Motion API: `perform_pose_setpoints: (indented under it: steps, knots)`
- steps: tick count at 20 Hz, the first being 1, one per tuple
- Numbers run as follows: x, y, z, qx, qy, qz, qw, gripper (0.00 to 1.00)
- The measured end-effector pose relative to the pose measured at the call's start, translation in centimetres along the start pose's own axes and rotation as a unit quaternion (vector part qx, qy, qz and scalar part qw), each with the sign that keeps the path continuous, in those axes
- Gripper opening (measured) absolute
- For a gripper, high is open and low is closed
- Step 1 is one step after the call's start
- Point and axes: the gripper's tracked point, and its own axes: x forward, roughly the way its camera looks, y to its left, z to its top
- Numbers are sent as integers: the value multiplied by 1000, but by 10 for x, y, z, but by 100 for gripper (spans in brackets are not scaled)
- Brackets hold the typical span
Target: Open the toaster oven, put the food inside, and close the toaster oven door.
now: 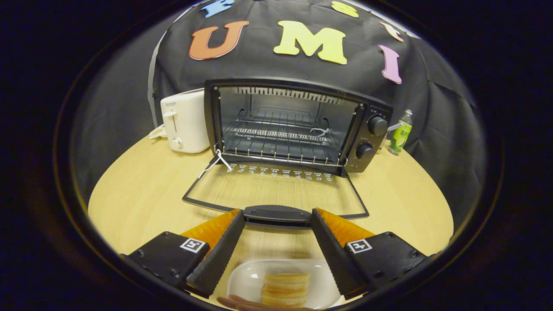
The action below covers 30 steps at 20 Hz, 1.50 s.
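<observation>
**Oven open, food waiting to go in**

The stacked food (286, 287) sits on a white plate (246, 280) on the near tabletop (142, 194), between the spread, empty fingers of the gripper (276, 218). Its long axis is unclear. Beyond, the toaster oven (293, 125) faces near, door (276, 190) flat. Next, I judge: grasp the food.

Matt wood-grain table (142, 190), glossy white plate (246, 280), wire metal rack (276, 144).

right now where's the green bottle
In the gripper view, the green bottle stands on the table beside the toaster oven's knob side, against the black cloth, far beyond the open fingers.
</observation>
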Motion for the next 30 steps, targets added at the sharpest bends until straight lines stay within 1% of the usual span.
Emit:
perform_pose_setpoints:
  steps: [2,5,7,10,14,17,18,21,23,24,26,27,28,29,30]
  knots:
    - [-5,10,-6,19,5,16,1000,100]
    - [-30,8,5,17,-31,12,999,100]
    - [-54,7,4,23,-51,16,998,100]
    - [-85,3,-13,32,-66,20,997,100]
    - [-102,-6,-49,2,-68,6,998,100]
    - [-105,-9,-73,-10,-56,14,998,100]
    - [-101,-11,-79,2,-48,20,999,100]
    - [-85,-23,-98,48,-4,23,999,100]
    - [-78,-16,-109,61,20,45,997,100]
    - [-80,-19,-104,60,5,43,997,99]
    - [-78,-20,-107,51,2,37,998,97]
    - [-77,-20,-105,50,-2,37,998,97]
    - [-76,-20,-107,58,-3,38,998,97]
    - [-77,-21,-104,74,-7,40,996,93]
    - [-78,-22,-105,96,-8,44,994,88]
